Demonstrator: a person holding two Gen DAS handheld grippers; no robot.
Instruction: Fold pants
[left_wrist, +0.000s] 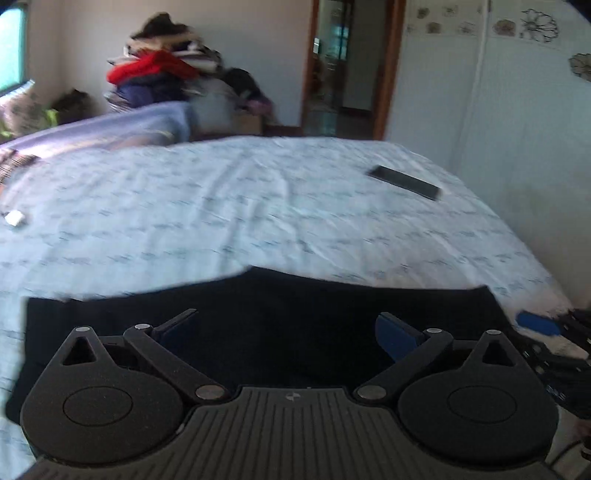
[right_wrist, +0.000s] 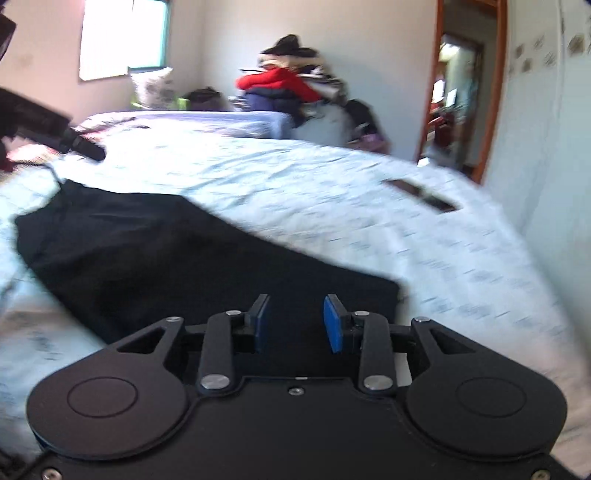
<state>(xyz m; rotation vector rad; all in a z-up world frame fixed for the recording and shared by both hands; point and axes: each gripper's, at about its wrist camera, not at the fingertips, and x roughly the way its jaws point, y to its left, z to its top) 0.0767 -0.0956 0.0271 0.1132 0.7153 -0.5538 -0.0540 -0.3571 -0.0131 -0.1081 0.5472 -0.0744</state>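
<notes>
Black housing of the left tool (left_wrist: 286, 332) fills the bottom of its view, fingers spread wide with nothing between them, poised over the black pants (left_wrist: 258, 317). These pants lie flat on the pale blue bed (left_wrist: 221, 206), along its near edge, from 9 o'clock to 3 o'clock in the left view. At 1 o'clock a dark phone (left_wrist: 404, 182) rests on the sheet, well apart from the pants. At 9 o'clock lies a small white object (left_wrist: 14, 218), too blurred to identify. The right tool (right_wrist: 296, 323) stands partly open, blue pads parallel, gripping nothing, above the pants (right_wrist: 166, 258), which stretch toward 10 o'clock in the right view. Beyond the bed, at 12 o'clock, stands a heap of clothes (right_wrist: 291, 85); a doorway (right_wrist: 461, 92) shows at 2 o'clock.
</notes>
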